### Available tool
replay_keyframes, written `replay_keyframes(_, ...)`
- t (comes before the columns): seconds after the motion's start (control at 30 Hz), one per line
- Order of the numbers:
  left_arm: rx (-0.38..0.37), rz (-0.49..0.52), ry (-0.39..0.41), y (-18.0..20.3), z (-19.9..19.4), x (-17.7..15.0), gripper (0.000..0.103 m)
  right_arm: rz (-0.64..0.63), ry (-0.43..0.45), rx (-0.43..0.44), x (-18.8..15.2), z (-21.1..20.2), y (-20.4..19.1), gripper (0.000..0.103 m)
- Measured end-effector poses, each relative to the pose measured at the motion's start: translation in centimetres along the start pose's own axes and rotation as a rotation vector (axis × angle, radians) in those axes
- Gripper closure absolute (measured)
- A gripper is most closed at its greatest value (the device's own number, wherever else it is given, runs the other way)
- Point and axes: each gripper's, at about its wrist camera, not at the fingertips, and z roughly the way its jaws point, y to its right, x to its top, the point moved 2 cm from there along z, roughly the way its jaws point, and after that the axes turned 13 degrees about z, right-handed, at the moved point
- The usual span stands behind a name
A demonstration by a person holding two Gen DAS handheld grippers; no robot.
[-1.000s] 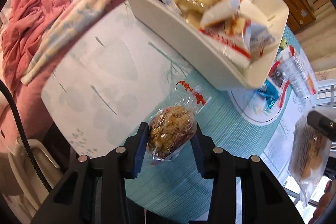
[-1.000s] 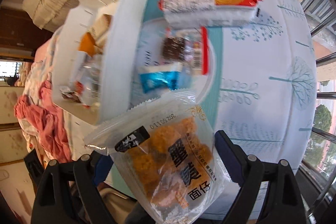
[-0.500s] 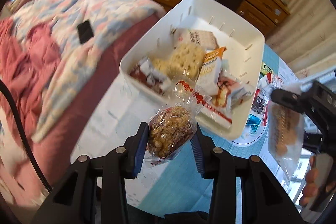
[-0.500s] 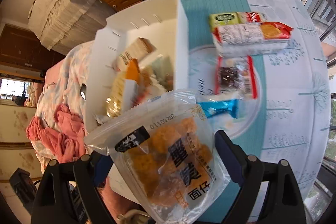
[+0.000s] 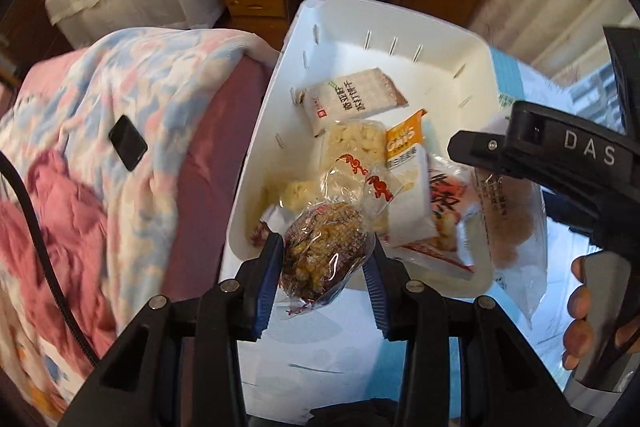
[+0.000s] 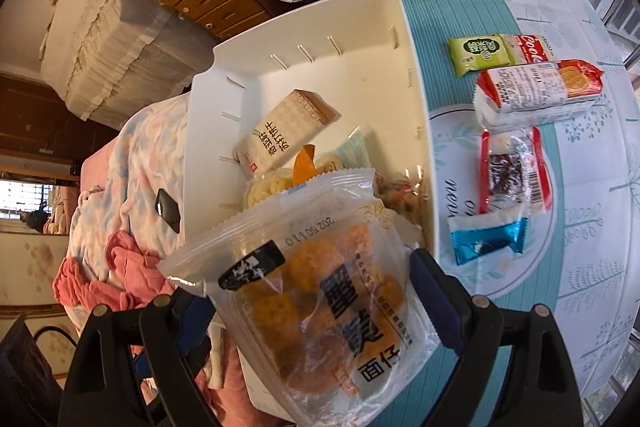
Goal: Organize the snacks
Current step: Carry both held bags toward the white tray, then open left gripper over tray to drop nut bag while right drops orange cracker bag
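1. The left gripper [image 5: 326, 273] had its blue-padded fingers [image 5: 269, 283] pinched in fairly narrow on a small crinkly clear wrapper [image 5: 324, 255] with a lumpy brown nutty cake inside. Pads pressed against both sides, twisted end with red print sticking up.
2. The right gripper [image 6: 308, 303] stood much wider, black fingers [image 6: 436, 303] clamped on a big glossy see-through bag [image 6: 320, 291] of knobbly orange-gold puffs, with bold dark characters and a serrated top seal.
3. Both packs hung over the near end of the white plastic bin [image 5: 260, 147], a smooth rounded-corner tub with little slots along its walls.
4. Inside the bin was a loose pile: a flat beige cracker pack [image 5: 352, 99], a bumpy pale rice-cake sort of thing [image 5: 354, 143], an orange-and-white sachet [image 5: 404, 139], and a red-printed pouch [image 5: 444, 203].
5. Still out on the table [image 6: 580, 287], which had a slick cloth with a teal tree print: a green packet [image 6: 478, 55], a long red-and-white biscuit sleeve [image 6: 536, 91], a clear wrapper with red edges and something dark inside [image 6: 512, 171], and a shiny blue foil piece [image 6: 486, 239].
6. Beside the bin was a bed with a fuzzy pastel blanket [image 5: 120, 99], a crumpled pink cloth [image 5: 52, 219] and a flat black phone [image 5: 128, 142] lying on it.
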Motion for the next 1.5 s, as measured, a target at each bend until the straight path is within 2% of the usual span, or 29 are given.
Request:
replay_keyframes(0.23, -0.03, 0.075, -0.085, -0.4, 2.6, 2.4, 0.064, 0.026, 0.0, -0.013, 0.8, 1.7, -0.5, 0.009)
replay_keyframes(0.43, -0.065, 0.074, -0.086, -0.6, 3.0, 3.0, 0.063, 0.042, 0.017, -0.001, 1.2, 1.6, -0.7, 0.007)
replay_keyframes(0.5, -0.078, 0.073, -0.077, -0.7, 2.8, 3.1, 0.054, 0.045, 0.018, 0.003, 1.3, 1.6, -0.7, 0.006)
replay_keyframes(0.57, -0.087, 0.071, -0.065, -0.8, 2.5, 3.2, 0.035, 0.054, 0.021, 0.015, 1.3, 1.3, -0.6, 0.003)
replay_keyframes(0.63, -0.093, 0.068, -0.052, -0.9, 2.1, 3.1, 0.032, 0.059, 0.028, 0.016, 1.3, 1.0, -0.6, 0.001)
replay_keyframes(0.77, -0.121, 0.048, -0.045, -1.1, 1.6, 2.7, 0.031, 0.05, 0.048, 0.052, 1.3, 0.0, -0.9, 0.0)
replay_keyframes(0.93, -0.136, 0.008, -0.028, -1.4, 0.5, 1.8, 0.025, 0.013, 0.068, 0.049, 0.8, -1.5, -1.3, 0.0)
replay_keyframes(1.13, -0.143, -0.024, -0.013, -0.6, -1.0, 0.7, 0.024, -0.017, 0.063, 0.033, 0.2, -3.1, 0.1, 0.0)
replay_keyframes(1.3, -0.14, -0.047, -0.004, 1.6, -2.3, -0.3, 0.024, -0.044, 0.054, -0.009, 0.4, -4.3, 2.3, 0.0)
replay_keyframes(1.5, -0.12, -0.051, 0.01, 6.2, -3.9, -0.9, 0.024, -0.073, 0.049, -0.041, 1.0, -6.2, 6.0, 0.0)
